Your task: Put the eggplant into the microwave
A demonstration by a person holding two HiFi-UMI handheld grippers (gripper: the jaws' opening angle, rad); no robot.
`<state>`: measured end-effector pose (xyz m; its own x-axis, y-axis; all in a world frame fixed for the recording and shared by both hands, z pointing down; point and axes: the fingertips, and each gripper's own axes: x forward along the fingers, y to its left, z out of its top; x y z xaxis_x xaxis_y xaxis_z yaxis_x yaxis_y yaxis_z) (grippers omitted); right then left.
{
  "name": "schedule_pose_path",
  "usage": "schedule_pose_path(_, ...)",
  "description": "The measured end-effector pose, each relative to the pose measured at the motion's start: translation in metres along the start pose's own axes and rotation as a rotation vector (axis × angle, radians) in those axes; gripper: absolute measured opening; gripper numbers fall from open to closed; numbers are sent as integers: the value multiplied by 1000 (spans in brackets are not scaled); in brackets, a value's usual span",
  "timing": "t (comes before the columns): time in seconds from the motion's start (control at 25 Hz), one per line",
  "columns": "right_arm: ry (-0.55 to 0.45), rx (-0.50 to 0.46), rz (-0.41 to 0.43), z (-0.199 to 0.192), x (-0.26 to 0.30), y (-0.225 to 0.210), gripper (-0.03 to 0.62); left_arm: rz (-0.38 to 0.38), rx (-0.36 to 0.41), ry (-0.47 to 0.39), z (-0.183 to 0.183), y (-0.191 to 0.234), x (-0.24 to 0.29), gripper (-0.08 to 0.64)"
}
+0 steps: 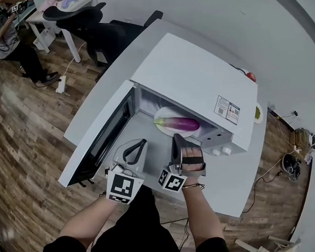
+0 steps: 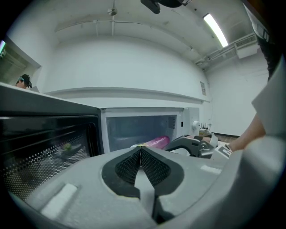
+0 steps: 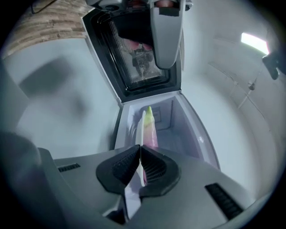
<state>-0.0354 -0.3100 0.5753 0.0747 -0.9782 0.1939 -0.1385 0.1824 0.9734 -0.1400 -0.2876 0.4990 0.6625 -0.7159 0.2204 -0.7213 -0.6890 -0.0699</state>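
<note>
Eggplant (image 1: 179, 125) on a plate (image 1: 162, 116) inside the open microwave (image 1: 197, 78), with both tongs shut and empty in front of it.
The left tongs (image 1: 133, 149) and right tongs (image 1: 177, 143) hang before the microwave's mouth, tips pressed together on nothing. The right gripper view shows the eggplant's green stem end (image 3: 148, 111). The left gripper view shows only its purple end.

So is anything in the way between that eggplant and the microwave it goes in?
Nothing visible. The eggplant already lies on a plate inside the microwave, whose door stands open. The left gripper and right gripper are shut and empty, outside the opening.
</note>
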Motion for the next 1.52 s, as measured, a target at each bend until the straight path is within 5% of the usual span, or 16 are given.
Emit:
schedule_pose_path(0.72,42,13,85,-11,39,15,23,14,-10,36,-7,7,23,9)
schedule_pose_path(1.2,49,139,276,-5,43,21,83,12,-14,38,-1,11,28,9)
schedule_pose_path(1.44,32,161,269,-4,32,14,100,7,-16,35,4,11,27,9)
schedule_pose_path(1.52,28,164,267,-4,28,14,59,6,-18,34,5,11,27,9)
